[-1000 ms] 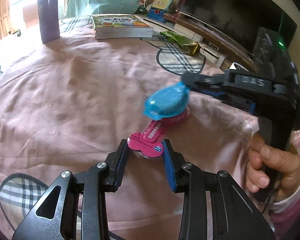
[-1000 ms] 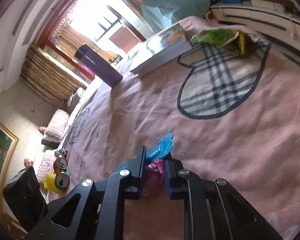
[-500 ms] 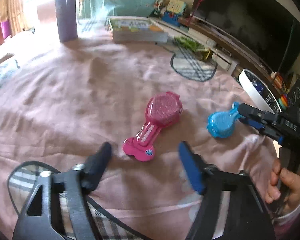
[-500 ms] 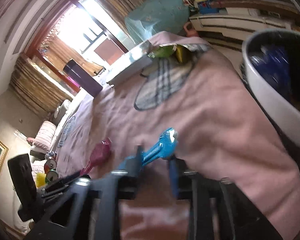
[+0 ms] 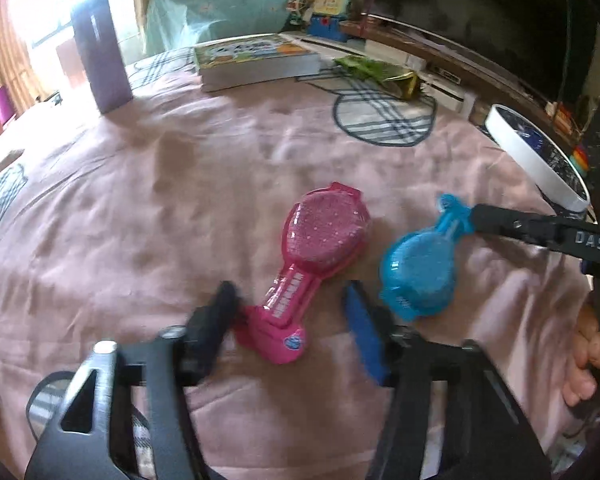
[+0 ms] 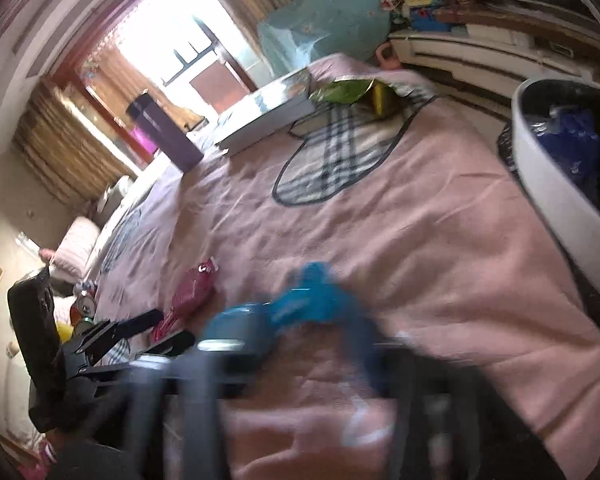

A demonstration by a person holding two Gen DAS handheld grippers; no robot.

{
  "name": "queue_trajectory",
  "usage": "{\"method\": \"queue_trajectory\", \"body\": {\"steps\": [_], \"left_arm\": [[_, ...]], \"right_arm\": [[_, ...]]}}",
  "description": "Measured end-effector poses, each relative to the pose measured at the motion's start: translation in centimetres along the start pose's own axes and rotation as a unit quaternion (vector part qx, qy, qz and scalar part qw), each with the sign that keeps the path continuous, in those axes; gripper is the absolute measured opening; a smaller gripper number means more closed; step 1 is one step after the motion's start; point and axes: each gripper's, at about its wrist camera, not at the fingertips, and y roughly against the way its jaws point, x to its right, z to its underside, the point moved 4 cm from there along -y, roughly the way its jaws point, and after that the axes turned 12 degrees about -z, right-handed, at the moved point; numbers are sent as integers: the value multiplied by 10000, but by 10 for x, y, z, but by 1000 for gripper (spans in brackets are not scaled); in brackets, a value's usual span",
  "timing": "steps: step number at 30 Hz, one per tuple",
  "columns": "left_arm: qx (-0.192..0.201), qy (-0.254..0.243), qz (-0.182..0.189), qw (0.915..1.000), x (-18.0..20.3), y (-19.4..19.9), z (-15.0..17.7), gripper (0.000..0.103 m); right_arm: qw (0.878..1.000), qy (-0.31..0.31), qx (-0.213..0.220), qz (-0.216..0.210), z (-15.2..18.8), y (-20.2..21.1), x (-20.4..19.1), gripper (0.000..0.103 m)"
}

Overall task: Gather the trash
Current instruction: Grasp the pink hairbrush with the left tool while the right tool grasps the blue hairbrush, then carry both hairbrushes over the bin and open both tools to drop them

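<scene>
Closing around the pink package [image 5: 300, 280] near on the pink blanket [image 5: 140, 208], the left gripper [image 5: 292, 320] may clip only its edge. To its right, the right gripper [image 5: 474, 218] is pinching the blue package [image 5: 420, 268] by its tip, risking slipping before reaching the far-right bin [image 5: 540, 172].

Blown-out daylight from window [image 6: 172, 48], fisheye bending at edges, heavy motion blur in right-wrist foreground

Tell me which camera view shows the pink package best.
The left wrist view: the pink package lies sharp and whole on the pink blanket, seen from above. The right wrist view shows it only small, edge-on and blurred.
</scene>
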Motion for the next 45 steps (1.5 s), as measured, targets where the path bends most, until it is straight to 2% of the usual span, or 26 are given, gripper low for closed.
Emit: {"method": "queue_trajectory", "body": {"steps": [3, 12, 21, 27, 45], "left_arm": [[5, 15, 99, 9999, 0, 3, 0, 21], [-72, 507, 458, 9976, -12, 14, 2, 21], [113, 489, 733, 9960, 10, 36, -6, 21], [240, 327, 907, 9951, 33, 47, -18, 21], [469, -297, 1290, 9901, 116, 70, -52, 21]], "right_arm": [[9999, -12, 104, -104, 1, 6, -1, 3], [9984, 20, 548, -133, 0, 40, -4, 2], [9929, 333, 1141, 13, -10, 86, -19, 1], [9892, 443, 1397, 83, -17, 109, -23, 1], [9817, 360, 1811, 454, -21, 168, 7, 1]]}}
